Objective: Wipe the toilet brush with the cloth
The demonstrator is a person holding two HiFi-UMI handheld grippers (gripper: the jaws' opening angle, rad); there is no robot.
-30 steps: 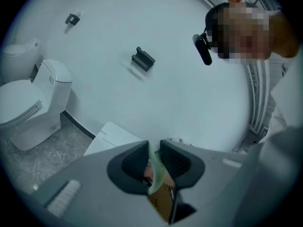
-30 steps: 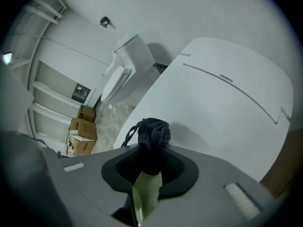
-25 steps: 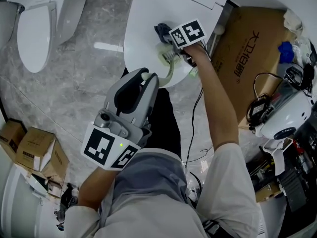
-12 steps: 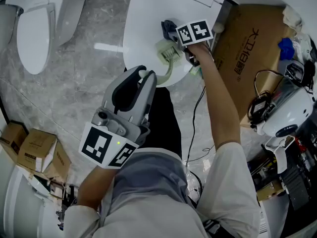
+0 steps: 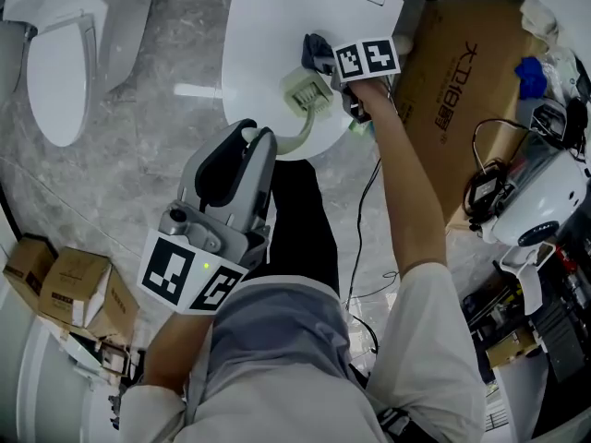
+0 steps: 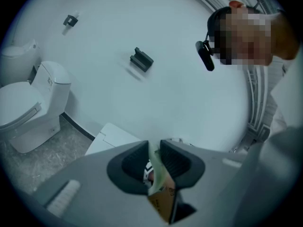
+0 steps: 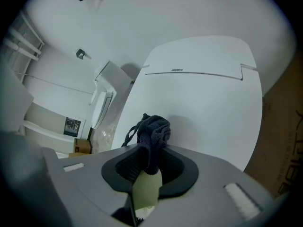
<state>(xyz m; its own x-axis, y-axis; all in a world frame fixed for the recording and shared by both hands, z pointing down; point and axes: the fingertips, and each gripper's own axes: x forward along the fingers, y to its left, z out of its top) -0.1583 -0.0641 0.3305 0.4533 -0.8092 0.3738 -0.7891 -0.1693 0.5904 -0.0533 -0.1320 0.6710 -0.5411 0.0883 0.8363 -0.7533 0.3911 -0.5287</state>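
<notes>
Your left gripper (image 6: 152, 159) is clamped on the thin pale-green handle (image 6: 156, 170) of the toilet brush (image 5: 305, 90), jaws drawn in tight against it, and it holds the brush out over the closed toilet lid (image 5: 268, 21) with the head pointing away from you. Your right gripper (image 7: 150, 167) is pinched on the dark cloth (image 7: 152, 132), which bunches up above the jaw tips. The pale brush head (image 7: 147, 189) lies right under that gripper, touching the cloth or just beside it. You look to be in the middle of the wipe, working at the head end. Nothing shows how clean the bristles are, and the curved handle between the head and your left gripper looks like the part left to do. No brush holder or bucket is in view. The large cardboard box (image 5: 471, 81) at your right shows only its printed face, and the small cartons (image 5: 65, 280) on the floor at your left are shut, so you cannot tell what any of them holds. The second toilet (image 5: 60, 49) stands well apart.
</notes>
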